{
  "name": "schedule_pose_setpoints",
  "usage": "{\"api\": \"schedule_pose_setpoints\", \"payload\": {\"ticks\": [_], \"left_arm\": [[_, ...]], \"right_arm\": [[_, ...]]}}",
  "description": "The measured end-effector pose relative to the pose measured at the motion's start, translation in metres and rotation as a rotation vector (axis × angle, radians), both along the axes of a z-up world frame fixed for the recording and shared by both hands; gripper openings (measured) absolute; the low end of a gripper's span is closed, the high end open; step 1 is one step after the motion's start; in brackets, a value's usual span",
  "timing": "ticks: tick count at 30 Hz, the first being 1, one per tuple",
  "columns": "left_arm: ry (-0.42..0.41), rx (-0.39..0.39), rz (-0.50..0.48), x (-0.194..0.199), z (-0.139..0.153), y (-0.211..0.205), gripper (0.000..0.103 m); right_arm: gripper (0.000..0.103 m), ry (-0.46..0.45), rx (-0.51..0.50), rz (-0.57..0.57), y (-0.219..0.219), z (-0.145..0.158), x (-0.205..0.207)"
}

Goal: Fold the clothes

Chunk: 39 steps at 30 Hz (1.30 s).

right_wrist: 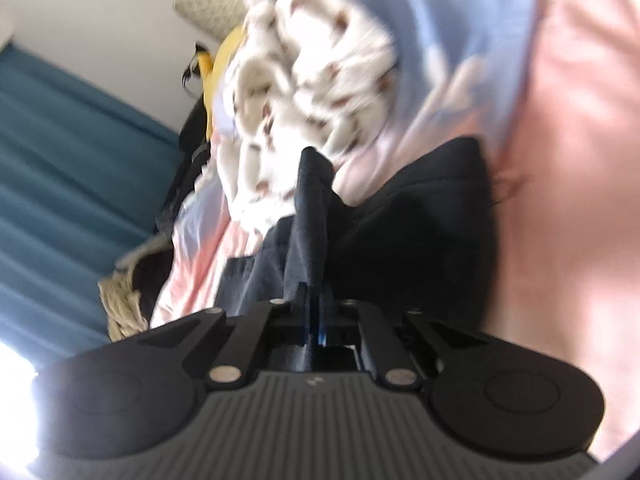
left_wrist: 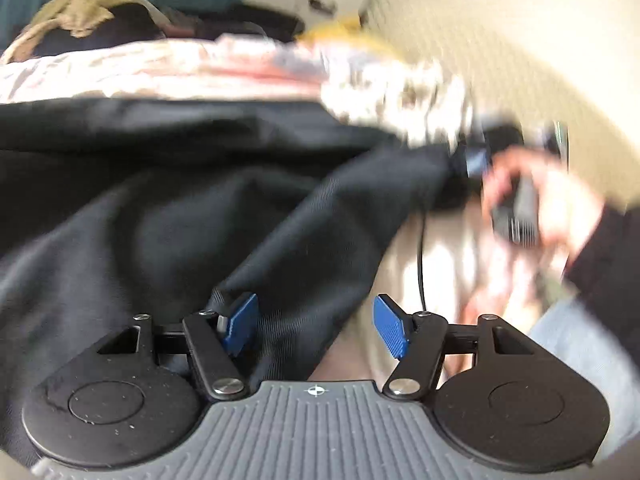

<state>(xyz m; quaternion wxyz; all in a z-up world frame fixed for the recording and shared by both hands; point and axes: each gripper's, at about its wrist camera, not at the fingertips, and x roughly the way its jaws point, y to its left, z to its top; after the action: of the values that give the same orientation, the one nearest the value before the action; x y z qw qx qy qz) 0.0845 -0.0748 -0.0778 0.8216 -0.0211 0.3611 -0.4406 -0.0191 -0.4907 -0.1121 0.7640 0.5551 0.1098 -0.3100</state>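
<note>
Dark navy fabric garment point(left_wrist: 168, 208) spread over pink-patterned bed point(right_wrist: 568, 160), right tongs point(right_wrist: 316, 312) clenched on a raised fold of it, left tongs point(left_wrist: 316, 324) released – cloth edge between blue pads point(left_wrist: 390, 330), unpinched.

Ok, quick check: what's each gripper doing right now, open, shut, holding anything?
Left gripper: open; the black garment lies between its pads, not pinched.
Right gripper: shut on a fold of the black garment.

A bed in pink-and-blue bedding point(right_wrist: 560, 120) carries a black garment point(left_wrist: 160, 208) and, seemingly, a crumpled white patterned cloth point(right_wrist: 312, 92).
</note>
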Motion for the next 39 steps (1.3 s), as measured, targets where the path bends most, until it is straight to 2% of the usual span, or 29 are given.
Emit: {"api": "schedule_pose_setpoints", "payload": {"ticks": [3,5,8,9,10,12,15,18,21,22,23,24,26,28,31,33,34,37,39], "left_arm": [[-0.026,-0.03,0.062,-0.005,0.02,0.019,0.068],[-0.041,-0.053,0.088,-0.01,0.029,0.032,0.068],[-0.063,-0.089,0.126,-0.018,0.043,0.051,0.069],[-0.071,-0.1,0.137,-0.019,0.046,0.055,0.069],[-0.075,-0.106,0.151,-0.016,0.046,0.057,0.069],[-0.077,-0.108,0.191,-0.007,0.045,0.059,0.069],[-0.049,-0.113,0.254,0.005,0.039,0.061,0.069],[-0.031,-0.13,0.311,0.009,0.041,0.077,0.069],[-0.051,-0.17,0.345,0.007,0.049,0.092,0.069],[-0.059,-0.18,0.351,0.005,0.051,0.094,0.069],[-0.065,-0.187,0.354,0.004,0.053,0.096,0.069],[-0.07,-0.193,0.357,0.003,0.055,0.097,0.069],[-0.073,-0.199,0.36,0.002,0.058,0.099,0.069],[-0.073,-0.203,0.357,-0.001,0.059,0.101,0.069],[-0.073,-0.197,0.354,-0.002,0.061,0.1,0.069],[-0.068,-0.196,0.364,-0.002,0.063,0.102,0.07],[-0.061,-0.194,0.376,-0.001,0.065,0.105,0.07],[-0.053,-0.192,0.429,-0.002,0.08,0.129,0.075],[-0.057,-0.215,0.483,-0.003,0.095,0.162,0.086]], "right_arm": [[0.005,-0.008,0.04,-0.049,0.0,0.006,-0.035],[0.005,-0.023,0.109,-0.078,-0.006,-0.001,-0.049],[0.011,-0.005,0.222,-0.11,-0.016,-0.019,-0.051],[0.007,0.001,0.245,-0.113,-0.019,-0.024,-0.049],[0.005,0.007,0.219,-0.097,-0.02,-0.022,-0.043],[0.004,0.051,0.085,-0.039,-0.018,-0.002,-0.025],[0.004,0.02,-0.089,0.075,-0.008,0.044,0.007],[0.004,-0.117,-0.198,0.17,0.009,0.111,0.032],[0.004,-0.354,-0.407,0.214,0.037,0.176,0.02],[0.004,-0.399,-0.47,0.225,0.045,0.192,0.011],[0.004,-0.384,-0.478,0.221,0.047,0.196,0.002],[0.004,-0.341,-0.453,0.219,0.045,0.193,-0.006],[0.004,-0.176,-0.354,0.206,0.028,0.166,-0.021],[0.004,-0.004,-0.195,0.171,0.002,0.125,-0.041],[0.004,0.191,0.055,0.105,-0.035,0.057,-0.081],[0.004,0.238,0.138,0.094,-0.046,0.027,-0.103],[0.004,0.245,0.146,0.103,-0.048,0.018,-0.11],[0.005,0.221,0.14,0.116,-0.051,0.01,-0.118],[0.006,0.226,0.108,0.127,-0.054,0.013,-0.115]]}}
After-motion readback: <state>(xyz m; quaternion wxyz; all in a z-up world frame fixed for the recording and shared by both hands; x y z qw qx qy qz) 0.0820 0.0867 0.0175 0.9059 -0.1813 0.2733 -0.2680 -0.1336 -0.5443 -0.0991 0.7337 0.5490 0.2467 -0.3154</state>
